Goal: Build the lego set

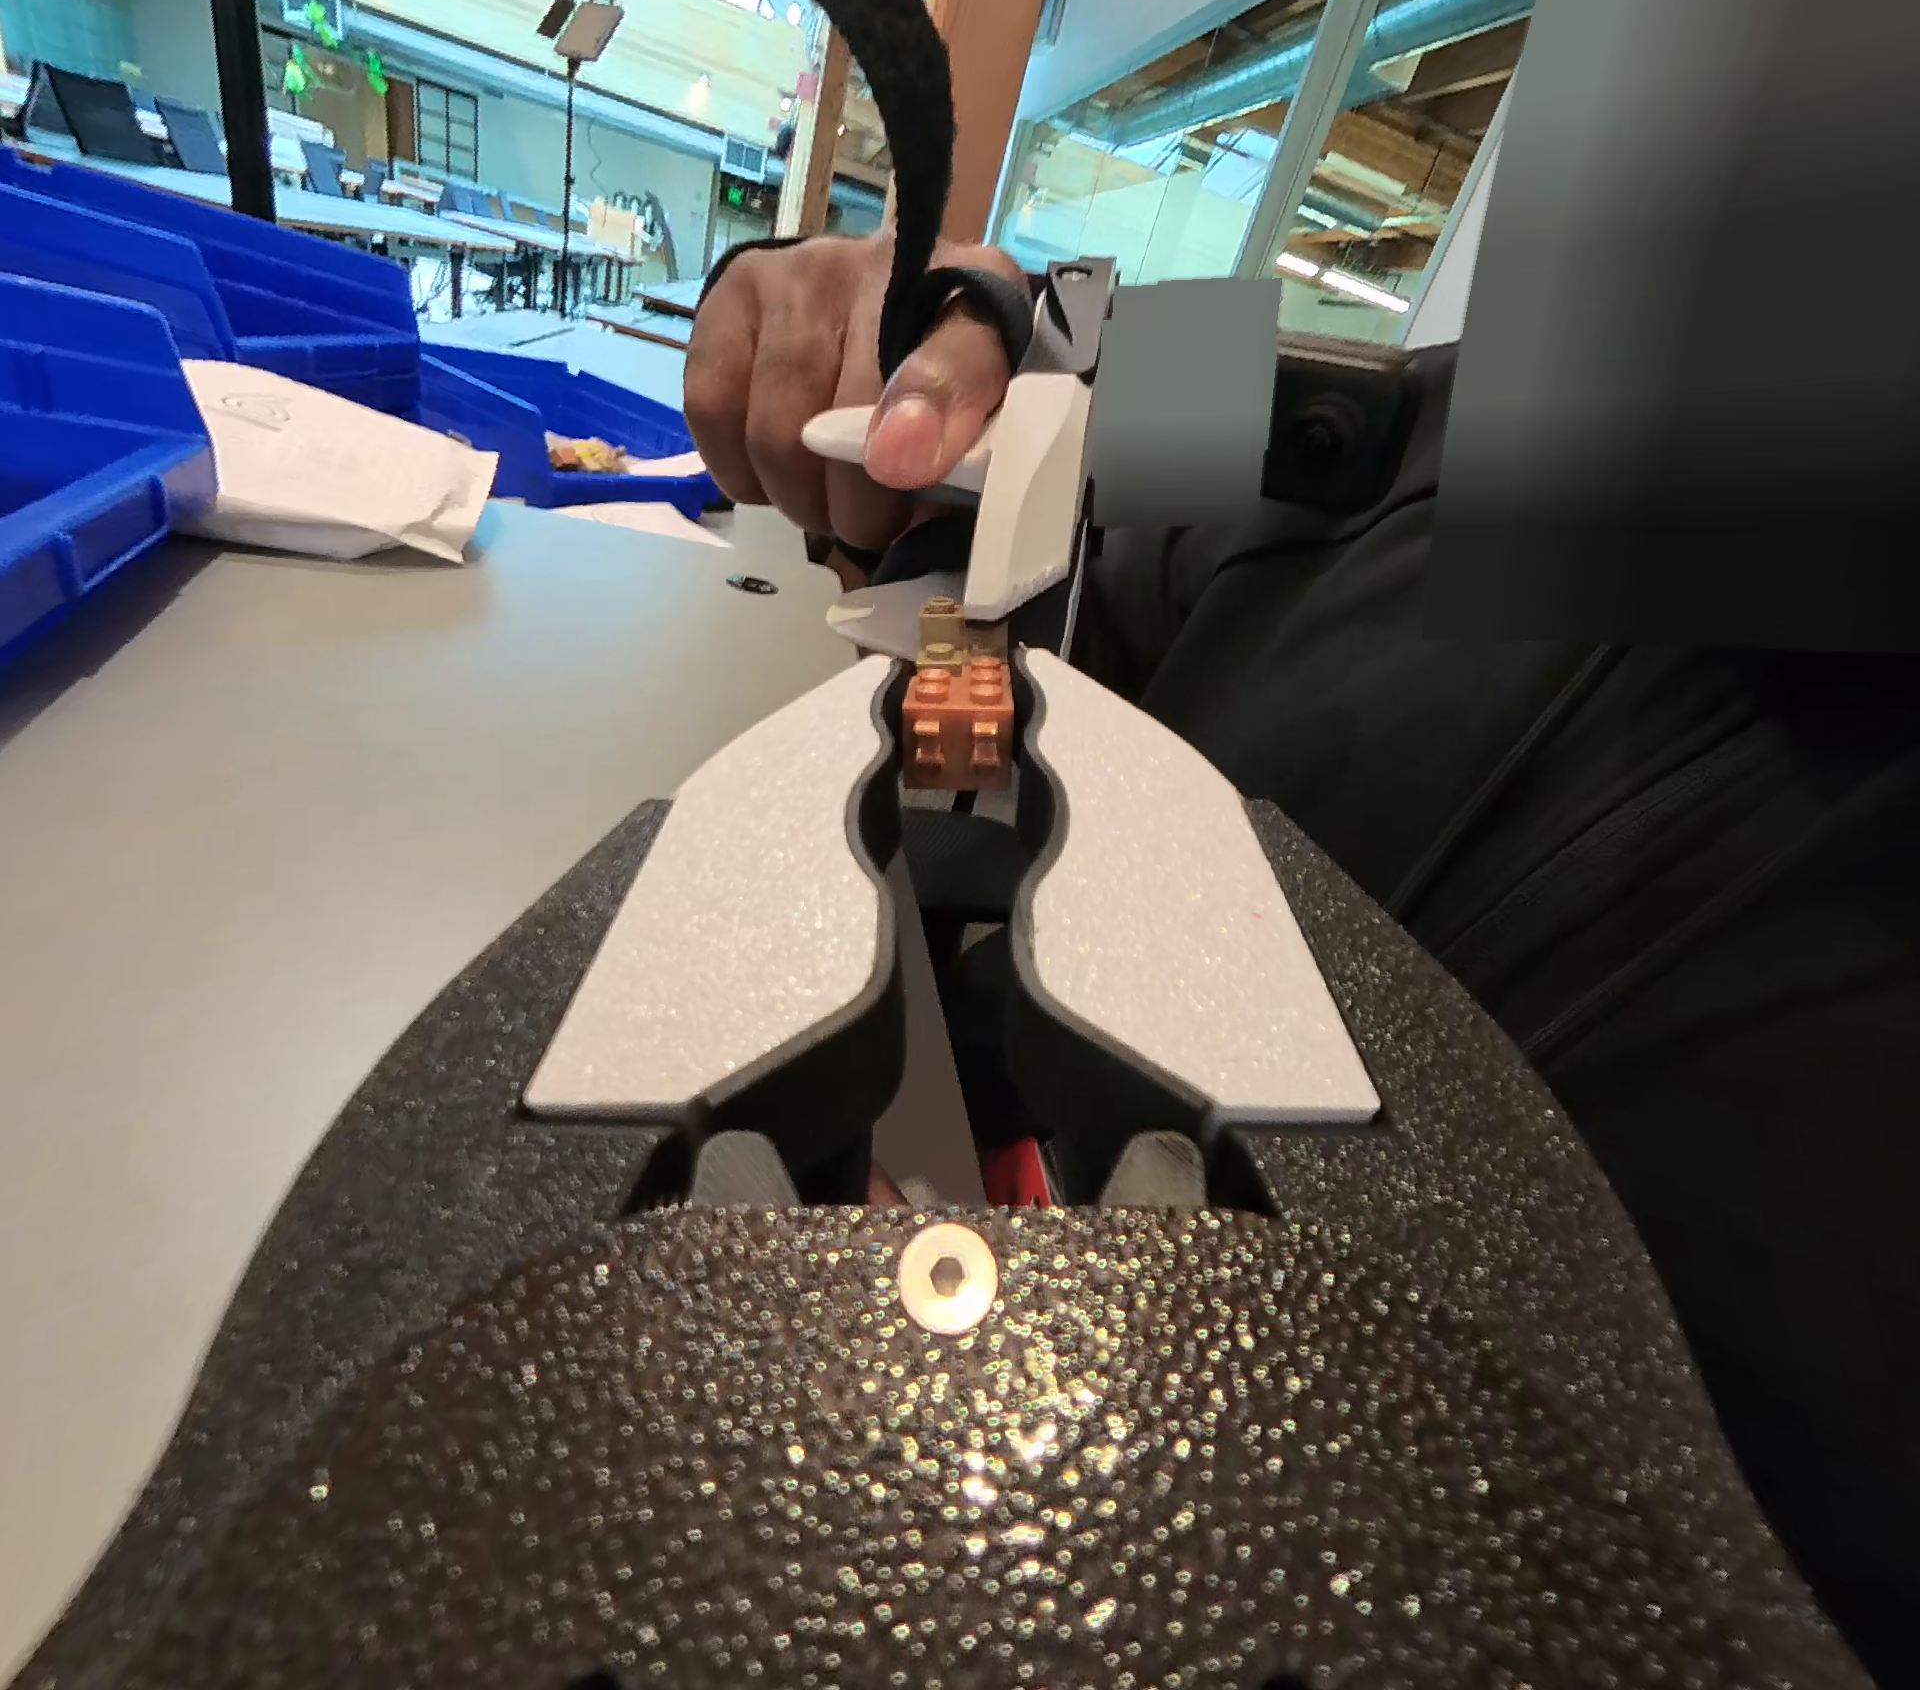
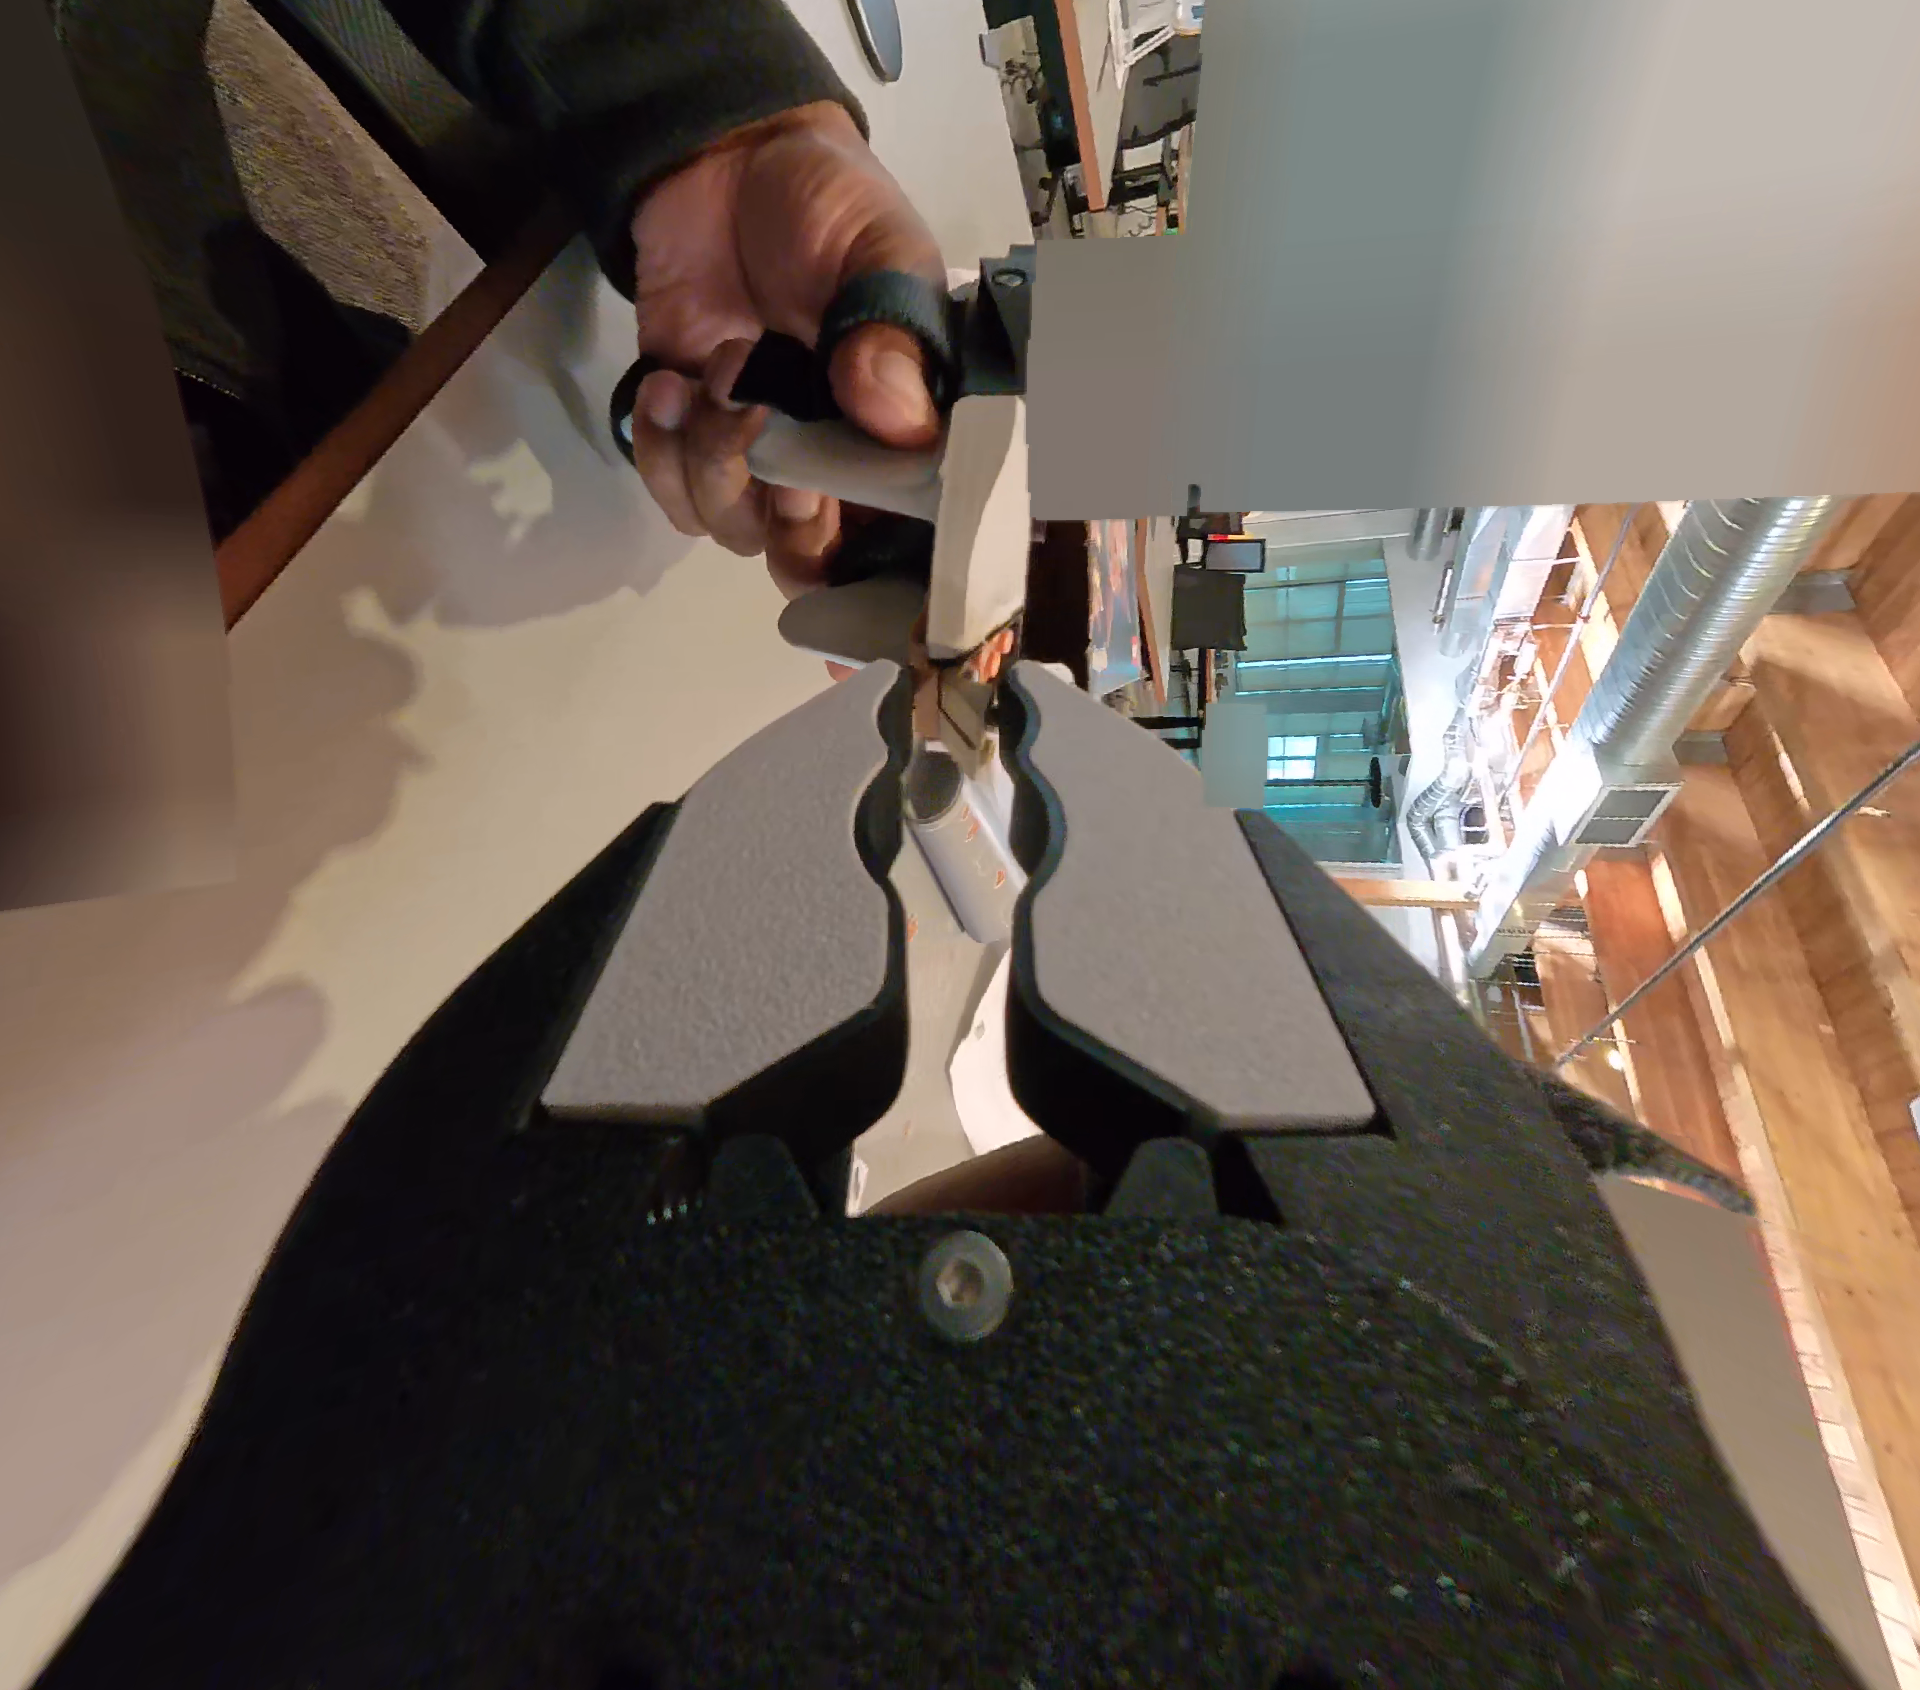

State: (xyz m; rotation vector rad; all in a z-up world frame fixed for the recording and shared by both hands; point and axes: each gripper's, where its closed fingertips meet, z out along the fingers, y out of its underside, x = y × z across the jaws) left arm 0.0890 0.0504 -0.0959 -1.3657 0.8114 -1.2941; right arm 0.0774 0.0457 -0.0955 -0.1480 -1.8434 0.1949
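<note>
Orange brick clamped in left tool, tan piece atop

Grey bench, blue bins along its far left edge, crumpled white paper lying just beside the bins, another blue bin with small bricks beyond the paper, small dark spot further right.

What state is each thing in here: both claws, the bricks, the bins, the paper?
Left claw: shut on the orange brick, a pad against each side.
Orange brick: lifted clear of the grey table, studs up.
Right claw: shut on the tan piece.
Tan piece: seated on the orange brick's far top edge.
Blue bins: on the table, open-topped.
White paper: crumpled beside the bins.
</note>
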